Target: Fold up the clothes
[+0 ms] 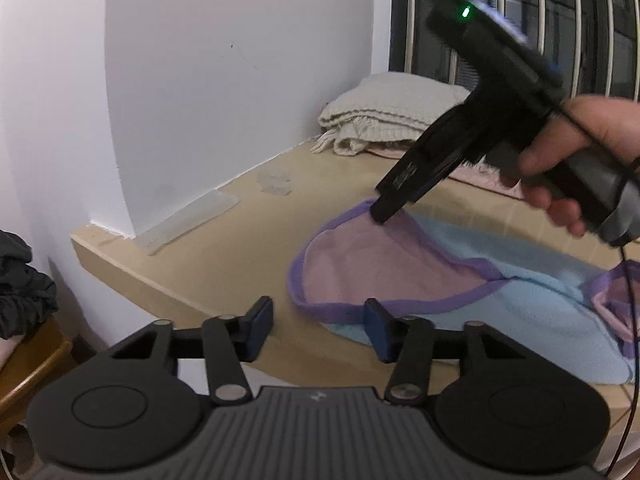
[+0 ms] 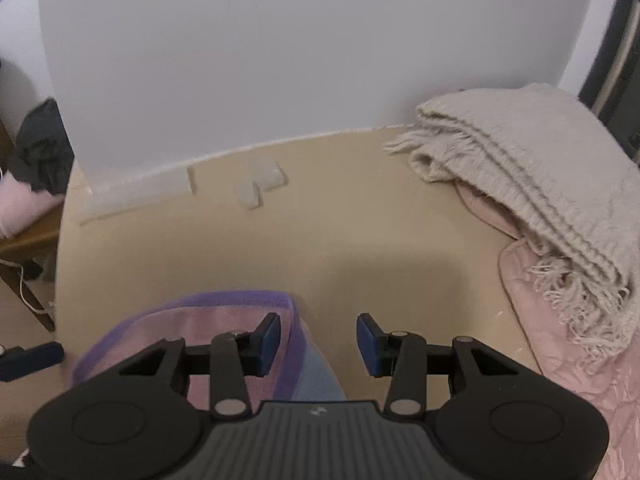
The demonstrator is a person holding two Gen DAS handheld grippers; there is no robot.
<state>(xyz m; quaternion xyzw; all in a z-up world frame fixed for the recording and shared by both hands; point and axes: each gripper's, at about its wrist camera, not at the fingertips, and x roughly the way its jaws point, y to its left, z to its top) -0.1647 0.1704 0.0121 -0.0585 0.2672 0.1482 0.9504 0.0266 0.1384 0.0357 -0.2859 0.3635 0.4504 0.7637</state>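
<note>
In the left wrist view, our left gripper (image 1: 318,328) stood wide, empty, at the near hem of the blue garment (image 1: 520,280) lying on the beige ledge (image 1: 208,248). In the right wrist view, our right gripper (image 2: 318,340) gaped wide over its purple-edged flap (image 2: 200,320), probably mid-fold; both needed edges to pinch.

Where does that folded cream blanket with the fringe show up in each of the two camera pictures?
Left wrist view: the cream blanket lies far back, right of centre, in the corner below the window bars, partly behind the right claw.
Right wrist view: the cream blanket fills the right side, draped over a pink cloth.
Shared landmark: the purple-edged garment on the beige surface, in front of the blanket in both.
</note>
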